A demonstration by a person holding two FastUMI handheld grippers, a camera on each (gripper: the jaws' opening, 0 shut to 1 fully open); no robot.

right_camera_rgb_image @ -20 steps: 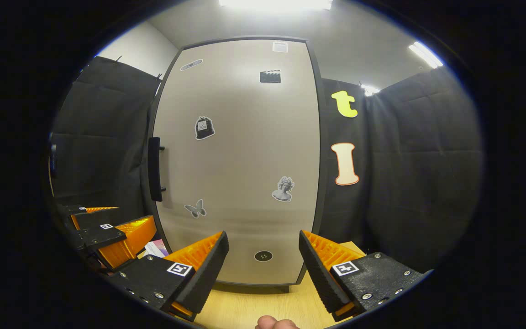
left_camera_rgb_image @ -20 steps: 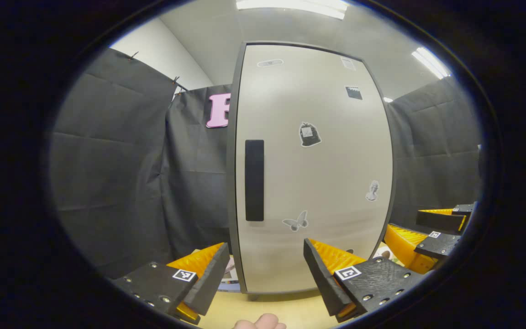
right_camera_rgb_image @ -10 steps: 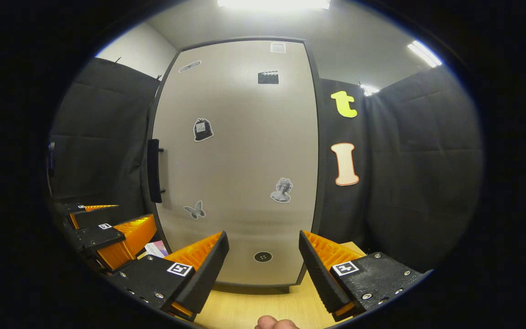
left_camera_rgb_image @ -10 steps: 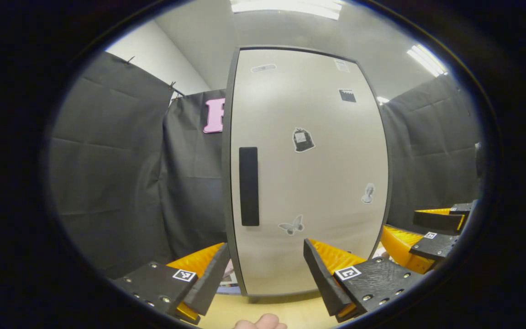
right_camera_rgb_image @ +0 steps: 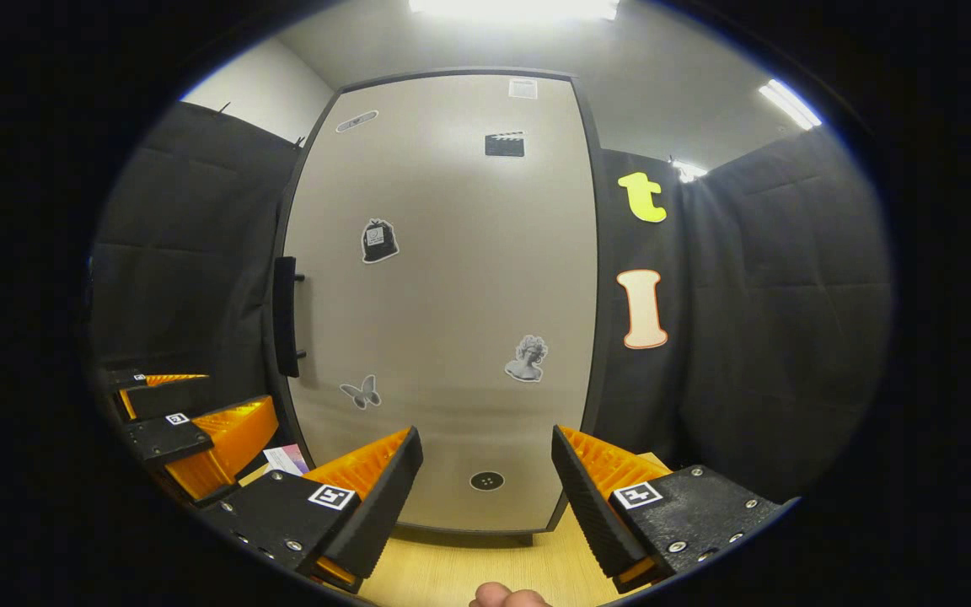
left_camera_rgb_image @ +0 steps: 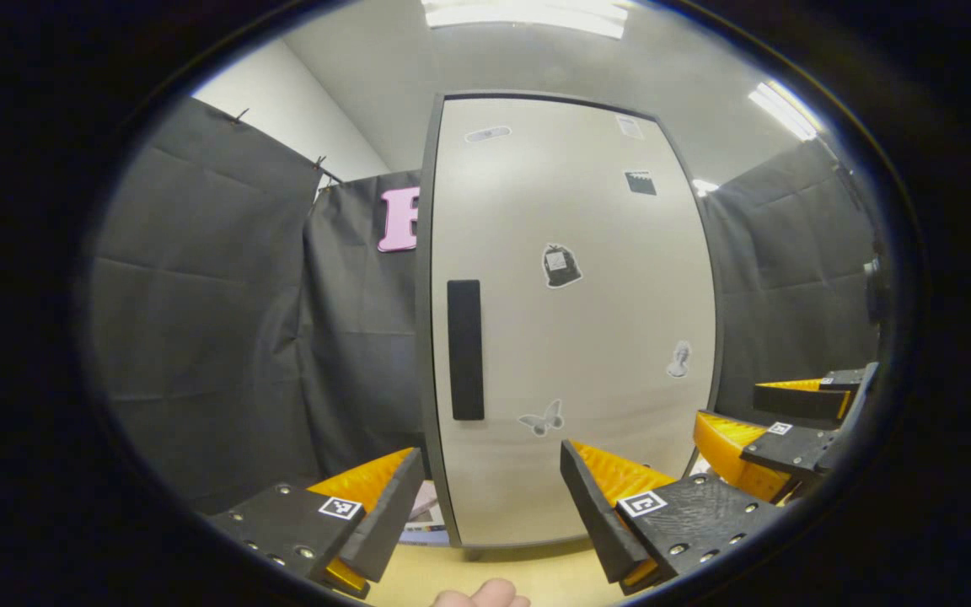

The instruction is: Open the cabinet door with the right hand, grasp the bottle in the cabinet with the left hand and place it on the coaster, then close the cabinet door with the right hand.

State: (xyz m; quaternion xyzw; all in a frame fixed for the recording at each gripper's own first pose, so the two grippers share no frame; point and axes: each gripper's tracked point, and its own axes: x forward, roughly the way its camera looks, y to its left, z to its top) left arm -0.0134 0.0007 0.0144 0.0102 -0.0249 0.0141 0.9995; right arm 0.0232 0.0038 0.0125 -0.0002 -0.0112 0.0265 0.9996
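Nothing is getting done yet: the tall beige sticker-dotted cabinet door (right_camera_rgb_image: 443, 295) is standing closed, presumably hiding the bottle, while the right gripper (right_camera_rgb_image: 485, 480) and left gripper (left_camera_rgb_image: 490, 497) are hovering apart, empty.

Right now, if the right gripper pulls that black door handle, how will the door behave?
The cabinet door looks like a stiff flat panel, so it should swing, not flex. The handle is a rigid bar on standoffs, probably easy to hook. It may resist at first; no latch is visible.
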